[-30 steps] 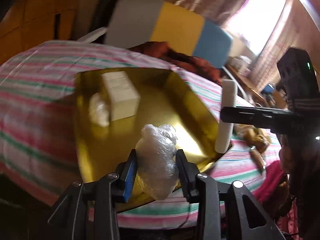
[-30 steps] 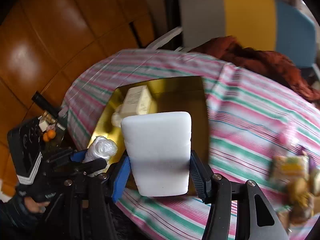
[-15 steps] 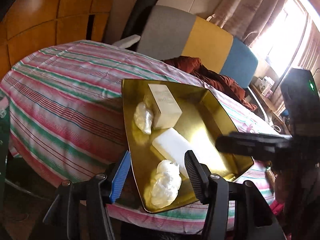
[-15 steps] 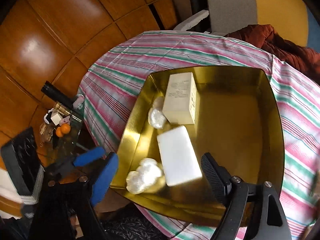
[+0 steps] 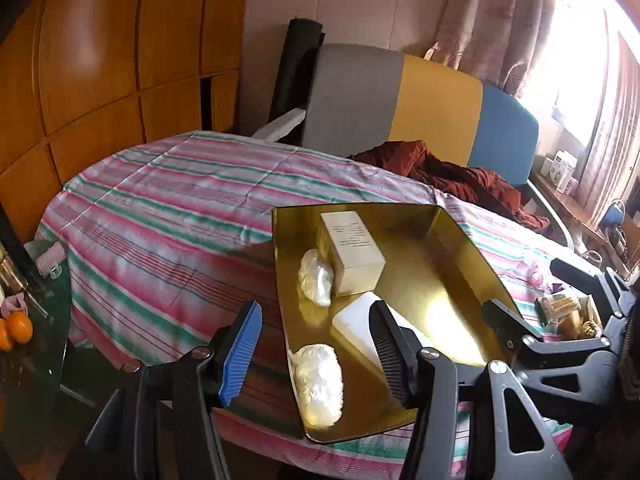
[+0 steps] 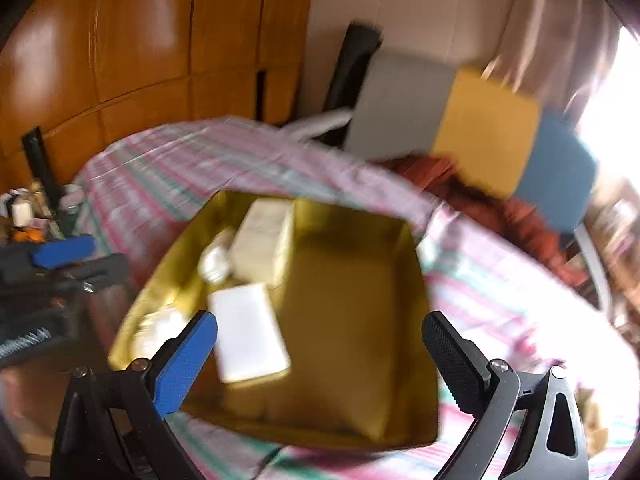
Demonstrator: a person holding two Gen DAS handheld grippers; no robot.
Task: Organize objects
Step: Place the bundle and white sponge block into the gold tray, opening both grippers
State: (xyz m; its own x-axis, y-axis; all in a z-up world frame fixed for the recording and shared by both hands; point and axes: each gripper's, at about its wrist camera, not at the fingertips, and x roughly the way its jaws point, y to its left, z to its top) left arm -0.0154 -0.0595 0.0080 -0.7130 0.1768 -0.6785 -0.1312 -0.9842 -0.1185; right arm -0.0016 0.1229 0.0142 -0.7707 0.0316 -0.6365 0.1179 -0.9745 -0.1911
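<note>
A gold tray lies on the striped tablecloth. In it are a cream box, a white foam block, and two crumpled plastic wads, one near the front and one beside the box. My left gripper is open and empty, above the tray's near left corner. My right gripper is open and empty, above the tray's near edge; it also shows in the left wrist view. The right wrist view is blurred.
The round table has a striped cloth. A grey, yellow and blue chair with a rust cloth stands behind. Small packets lie at the table's right. Oranges sit on a glass side table at left. Wooden panels line the wall.
Both grippers have let go: the plastic wad and the foam block now lie in the tray. Both grippers have opened and pulled back and up from the tray.
</note>
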